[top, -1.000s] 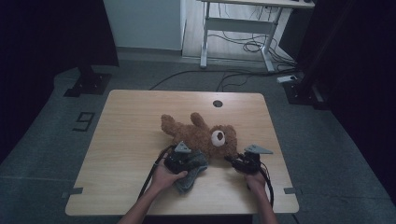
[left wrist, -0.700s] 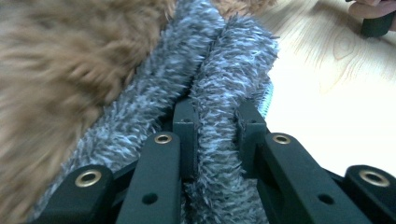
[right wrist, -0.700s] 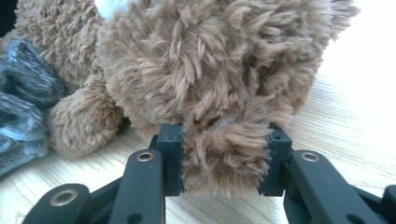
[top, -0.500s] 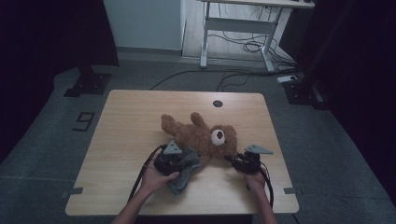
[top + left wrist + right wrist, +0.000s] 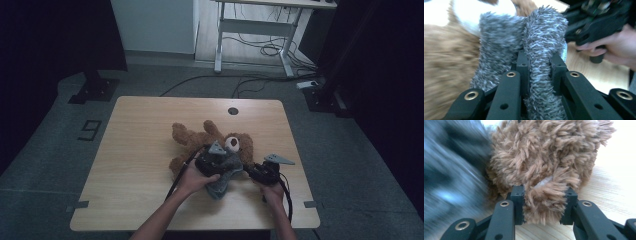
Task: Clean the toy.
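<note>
High view: teddy bear (image 5: 207,142) lying flat near the middle of the table (image 5: 150,150), long axis running left-to-right with head toward the right, legs toward the left. Grey fuzzy cloth (image 5: 226,172) bunched against the near side of the bear's head, hanging toward the front edge. Left claw (image 5: 216,161) on the cloth, just beside the head; right claw (image 5: 260,171) at the bear's right end, close to the left one. Left hand nearer to the cloth, right hand nearer to the head. Free table to the left and behind the bear; less room on the right, front edge near both hands.

Left gripper view: left claw (image 5: 539,67) pinching a fold of grey cloth (image 5: 541,45), pile bulging above and below the pads. Bear's brown fur (image 5: 444,55) to the left, white muzzle above, blurred. Other gripper and its hand at upper right, close by.

Right gripper view: right claw (image 5: 544,202) clamped on a tuft of brown bear fur (image 5: 541,162), jaws just been closing, fur squeezed between the pads. Which part of the bear, cannot tell exactly; likely ear or head edge. Bare table under and to the right; dark blur at left.

Judgement: cloth lies on the head's near side, so next pull probably across the head along the bear's long axis, right claw anchoring.
</note>
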The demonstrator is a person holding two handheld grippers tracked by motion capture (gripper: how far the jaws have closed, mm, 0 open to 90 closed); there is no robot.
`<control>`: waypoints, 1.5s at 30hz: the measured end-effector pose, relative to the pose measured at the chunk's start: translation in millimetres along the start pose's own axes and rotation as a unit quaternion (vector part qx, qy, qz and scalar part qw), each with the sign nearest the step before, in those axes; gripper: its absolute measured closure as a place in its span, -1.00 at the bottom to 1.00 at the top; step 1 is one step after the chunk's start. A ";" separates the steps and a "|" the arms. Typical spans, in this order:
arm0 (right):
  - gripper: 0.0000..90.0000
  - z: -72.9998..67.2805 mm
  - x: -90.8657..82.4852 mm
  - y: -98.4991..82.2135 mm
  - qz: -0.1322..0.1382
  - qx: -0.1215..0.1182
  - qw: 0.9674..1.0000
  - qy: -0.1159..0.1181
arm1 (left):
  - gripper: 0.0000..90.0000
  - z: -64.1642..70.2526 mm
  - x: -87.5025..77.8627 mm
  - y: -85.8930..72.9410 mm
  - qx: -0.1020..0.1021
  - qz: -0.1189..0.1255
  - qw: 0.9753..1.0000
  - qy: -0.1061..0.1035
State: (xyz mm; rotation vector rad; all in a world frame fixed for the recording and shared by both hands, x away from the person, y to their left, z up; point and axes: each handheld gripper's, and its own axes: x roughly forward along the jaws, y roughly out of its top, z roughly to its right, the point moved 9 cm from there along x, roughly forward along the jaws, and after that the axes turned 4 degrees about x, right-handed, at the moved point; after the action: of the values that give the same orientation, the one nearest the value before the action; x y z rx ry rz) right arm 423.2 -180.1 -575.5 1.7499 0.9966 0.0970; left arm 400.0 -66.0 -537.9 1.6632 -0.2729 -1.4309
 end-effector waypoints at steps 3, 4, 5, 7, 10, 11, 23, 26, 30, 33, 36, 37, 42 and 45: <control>0.45 0.5 -0.3 0.7 0.001 0.013 1.000 0.005 | 0.65 -2.6 10.8 -5.9 -0.011 -0.003 1.000 0.005; 0.45 1.1 -0.1 0.1 -0.001 0.012 1.000 0.004 | 0.65 -4.5 12.1 -8.6 -0.020 -0.003 1.000 0.004; 0.45 2.2 0.0 -0.9 -0.005 0.010 1.000 0.002 | 0.65 -5.5 12.4 -10.5 -0.025 -0.003 1.000 0.003; 0.45 4.3 0.6 -1.3 -0.007 0.011 1.000 0.000 | 0.65 -6.9 12.9 -17.1 -0.025 -0.016 1.000 0.007; 0.46 5.1 0.6 -1.6 -0.009 0.012 1.000 -0.001 | 0.65 -9.0 12.5 -32.7 -0.030 -0.036 0.999 0.005; 0.45 5.3 0.5 -1.6 -0.009 0.011 1.000 -0.001 | 0.65 -9.0 12.5 -32.7 -0.030 -0.036 0.999 0.005; 0.45 7.7 0.9 -3.1 -0.014 0.009 1.000 0.002 | 0.65 -14.4 -21.2 -70.2 -0.038 -0.034 0.999 0.008; 0.45 7.8 0.9 -3.1 -0.014 0.009 1.000 0.002 | 0.65 -16.3 -31.2 -69.6 -0.037 -0.020 0.999 0.013; 0.45 7.6 1.3 -3.4 -0.013 0.011 1.000 0.003 | 0.65 -17.3 -42.2 -57.9 -0.035 0.010 0.999 0.020; 0.45 7.5 1.4 -3.5 -0.013 0.011 1.000 0.003 | 0.65 -18.2 -44.5 -45.4 -0.030 0.022 0.999 0.024; 0.45 7.8 1.5 -3.5 -0.014 0.010 1.000 0.003 | 0.65 -19.1 -34.1 -30.1 -0.027 0.020 0.999 0.031; 0.45 7.8 1.5 -3.5 -0.014 0.010 1.000 0.003 | 0.65 -19.1 -34.1 -30.1 -0.027 0.020 0.999 0.031; 0.45 8.9 0.9 -4.3 -0.016 0.007 1.000 0.002 | 0.65 -24.9 -18.7 -28.8 -0.041 0.006 0.999 0.024; 0.45 9.2 0.5 -4.8 -0.018 0.006 1.000 0.003 | 0.66 -25.6 -23.2 -37.7 -0.038 0.010 0.999 0.022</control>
State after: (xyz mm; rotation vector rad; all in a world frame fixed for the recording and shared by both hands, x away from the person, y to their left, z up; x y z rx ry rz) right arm 425.4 -186.3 -583.5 1.7425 1.0350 0.0740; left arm 401.3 -16.7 -551.5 1.6227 -0.2074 -1.3719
